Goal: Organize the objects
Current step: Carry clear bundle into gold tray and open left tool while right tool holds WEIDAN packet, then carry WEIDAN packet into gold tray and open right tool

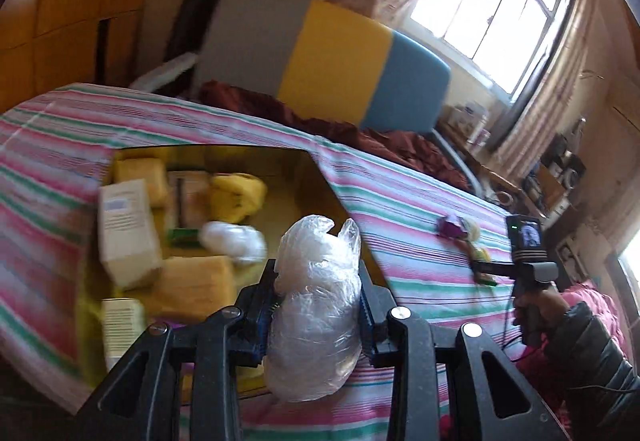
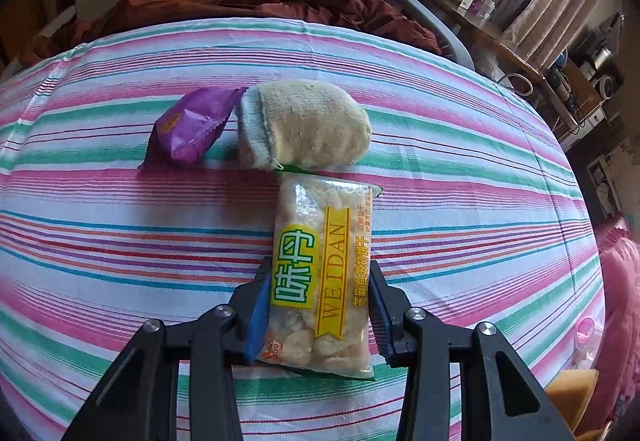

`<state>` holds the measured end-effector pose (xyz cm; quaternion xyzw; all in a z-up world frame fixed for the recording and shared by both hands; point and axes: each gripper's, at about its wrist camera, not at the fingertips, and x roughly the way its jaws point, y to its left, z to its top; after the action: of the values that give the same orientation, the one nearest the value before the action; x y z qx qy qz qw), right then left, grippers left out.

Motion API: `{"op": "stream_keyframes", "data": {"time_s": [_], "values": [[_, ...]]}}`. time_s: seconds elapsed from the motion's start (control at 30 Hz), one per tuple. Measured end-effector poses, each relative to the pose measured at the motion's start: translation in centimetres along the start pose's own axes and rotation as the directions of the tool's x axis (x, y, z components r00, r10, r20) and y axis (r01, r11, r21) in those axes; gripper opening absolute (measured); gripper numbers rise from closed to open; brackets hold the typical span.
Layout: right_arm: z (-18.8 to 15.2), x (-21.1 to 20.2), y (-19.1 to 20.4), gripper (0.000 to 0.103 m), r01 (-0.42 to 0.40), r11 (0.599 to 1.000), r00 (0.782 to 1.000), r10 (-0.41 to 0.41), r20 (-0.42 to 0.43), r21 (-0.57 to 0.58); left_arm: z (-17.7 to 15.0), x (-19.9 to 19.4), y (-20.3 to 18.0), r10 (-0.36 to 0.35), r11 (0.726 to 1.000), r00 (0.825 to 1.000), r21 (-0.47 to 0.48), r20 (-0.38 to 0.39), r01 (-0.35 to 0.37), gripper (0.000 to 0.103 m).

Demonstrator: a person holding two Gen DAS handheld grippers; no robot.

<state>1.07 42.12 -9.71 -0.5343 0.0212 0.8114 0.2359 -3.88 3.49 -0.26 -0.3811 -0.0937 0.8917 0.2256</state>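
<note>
1. A bedroom: a bed covered in a pink, green and white striped sheet, a grey, yellow and blue headboard behind it, a bright window to one side.
2. A yellow cardboard box lies open on the bed and already holds small cartons, yellow packets and a white wad; the blur makes their print unreadable.
3. The left gripper has its jaws closed on a crumpled clear plastic bag, held near the box's edge. It looks very light, soft and slippery, so a squeeze across the bulkiest part of the bundle seems safest.
4. The right gripper has its jaws set against both long edges of a snack packet, apparently pinching it as it lies on the sheet. The film looks slick and the biscuits inside brittle, so a light grip across the width is wise.
5. The packet reads "WEIDAN" on a yellow band, with large green Chinese characters, seemingly "味丹"; the smaller orange print is too fine to read.
6. Beyond it lie a rolled beige sock, soft and easily squeezed, touching a purple foil sachet whose orange logo is illegible.
</note>
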Motion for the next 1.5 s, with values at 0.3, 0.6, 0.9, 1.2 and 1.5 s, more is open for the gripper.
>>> {"op": "stream_keyframes", "data": {"time_s": [0.3,0.6,0.9,1.2,1.5], "values": [[-0.2,-0.3,0.1,0.044,0.012,1.000,1.000,-0.012,0.002,-0.014,-2.4,4.8,-1.1,0.017,0.999,0.991,0.054,-0.133,-0.010,0.035],[-0.2,-0.4,0.0,0.044,0.009,1.000,1.000,-0.009,0.000,-0.023,-4.1,9.3,0.3,0.184,0.982,0.952,0.089,-0.246,-0.167,0.039],[-0.2,-0.3,0.1,0.044,0.013,1.000,1.000,-0.013,0.000,-0.024,-4.8,7.1,1.0,0.166,0.986,0.966,0.056,-0.200,-0.158,0.044],[0.1,-0.3,-0.5,0.043,0.001,1.000,1.000,-0.001,-0.001,-0.003,-3.2,3.4,0.9,0.145,0.989,0.987,0.033,-0.071,-0.143,0.044],[0.5,-2.1,-0.6,0.043,-0.054,0.999,0.996,0.054,0.077,0.003,-1.6,1.6,0.9,0.151,0.987,0.988,0.048,0.016,-0.152,0.044]]}}
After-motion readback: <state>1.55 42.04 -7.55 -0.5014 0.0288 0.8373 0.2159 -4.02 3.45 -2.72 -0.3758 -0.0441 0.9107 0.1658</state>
